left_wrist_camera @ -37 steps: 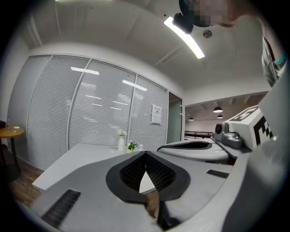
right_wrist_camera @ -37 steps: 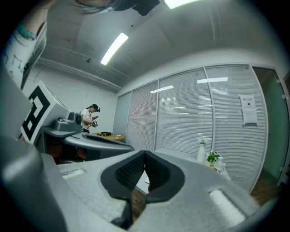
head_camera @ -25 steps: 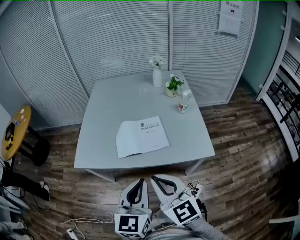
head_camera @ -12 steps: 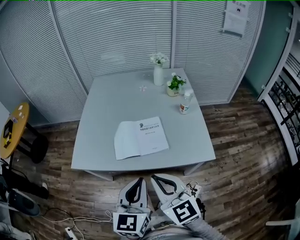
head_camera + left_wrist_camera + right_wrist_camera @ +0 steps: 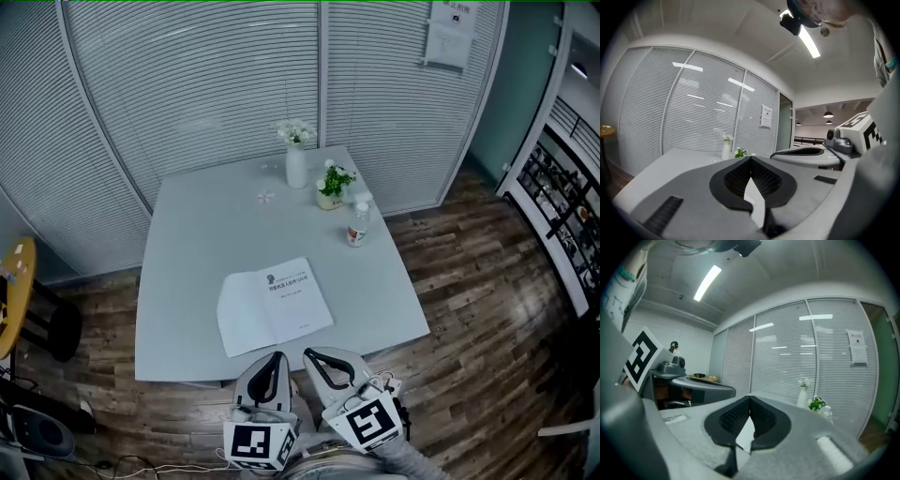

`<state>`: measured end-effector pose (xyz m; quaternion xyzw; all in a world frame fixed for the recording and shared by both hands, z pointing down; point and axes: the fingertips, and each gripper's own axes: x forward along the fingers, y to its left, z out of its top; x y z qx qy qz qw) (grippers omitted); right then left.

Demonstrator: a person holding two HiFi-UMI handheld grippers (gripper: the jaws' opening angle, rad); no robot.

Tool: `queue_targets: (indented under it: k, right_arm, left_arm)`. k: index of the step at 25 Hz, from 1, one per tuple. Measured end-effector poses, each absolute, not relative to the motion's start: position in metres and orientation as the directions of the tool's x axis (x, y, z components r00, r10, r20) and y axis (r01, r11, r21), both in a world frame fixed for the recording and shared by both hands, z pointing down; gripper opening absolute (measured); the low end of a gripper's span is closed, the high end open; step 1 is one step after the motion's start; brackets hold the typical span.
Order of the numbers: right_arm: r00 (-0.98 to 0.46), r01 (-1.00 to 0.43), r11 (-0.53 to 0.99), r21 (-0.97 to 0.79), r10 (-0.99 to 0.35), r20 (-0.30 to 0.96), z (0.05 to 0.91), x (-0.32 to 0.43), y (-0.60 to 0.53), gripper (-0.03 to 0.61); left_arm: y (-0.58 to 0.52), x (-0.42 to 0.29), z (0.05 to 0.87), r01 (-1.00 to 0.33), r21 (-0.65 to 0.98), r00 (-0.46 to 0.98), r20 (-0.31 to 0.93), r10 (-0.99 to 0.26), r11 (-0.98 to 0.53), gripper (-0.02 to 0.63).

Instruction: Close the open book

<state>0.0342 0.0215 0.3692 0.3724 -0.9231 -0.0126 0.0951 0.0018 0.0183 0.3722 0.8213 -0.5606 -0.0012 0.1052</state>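
Note:
The open book point(image 5: 274, 307) lies flat, white pages up, near the front edge of the grey table point(image 5: 187, 253) in the head view. My left gripper point(image 5: 278, 357) and right gripper point(image 5: 308, 354) are side by side just before that edge, short of the book and apart from it. Both are shut with nothing held. In the left gripper view the left gripper point(image 5: 750, 158) has its jaws meeting at the tips, with the right gripper point(image 5: 806, 152) beside it. The right gripper view shows the right gripper point(image 5: 750, 397) with its jaws likewise together.
At the table's far side stand a white vase of flowers point(image 5: 296, 167), a small potted plant point(image 5: 330, 187) and a bottle point(image 5: 356, 228). Blind-covered glass walls run behind the table. A yellow stool point(image 5: 7, 291) is at the left and a dark rack point(image 5: 562, 178) at the right, on wood floor.
The table and book have come nearer in the head view; the book now lies just beyond both grippers' tips. Both grippers stay shut and side by side.

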Motion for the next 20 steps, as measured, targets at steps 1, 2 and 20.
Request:
queue_targets:
  k: [1,2,20]
  right_arm:
    - [-0.697,-0.693,0.715,0.093,-0.697,0.168,0.37,0.031,0.012,0.002]
    - [-0.691,-0.699,0.71,0.091,-0.702,0.169,0.371,0.027,0.002,0.002]
    - [-0.629,-0.748,0.657,0.096,-0.747,0.215,0.397,-0.047,-0.111,0.002]
  left_arm:
    - [0.008,-0.001,0.373,-0.917,0.174,0.381,0.118,-0.917,-0.359,-0.002]
    - [-0.002,-0.004,0.375,-0.913,0.172,0.392,0.12,-0.912,-0.37,-0.002]
    - [-0.115,-0.072,0.393,-0.865,0.178,0.493,0.128,-0.861,-0.469,-0.002]
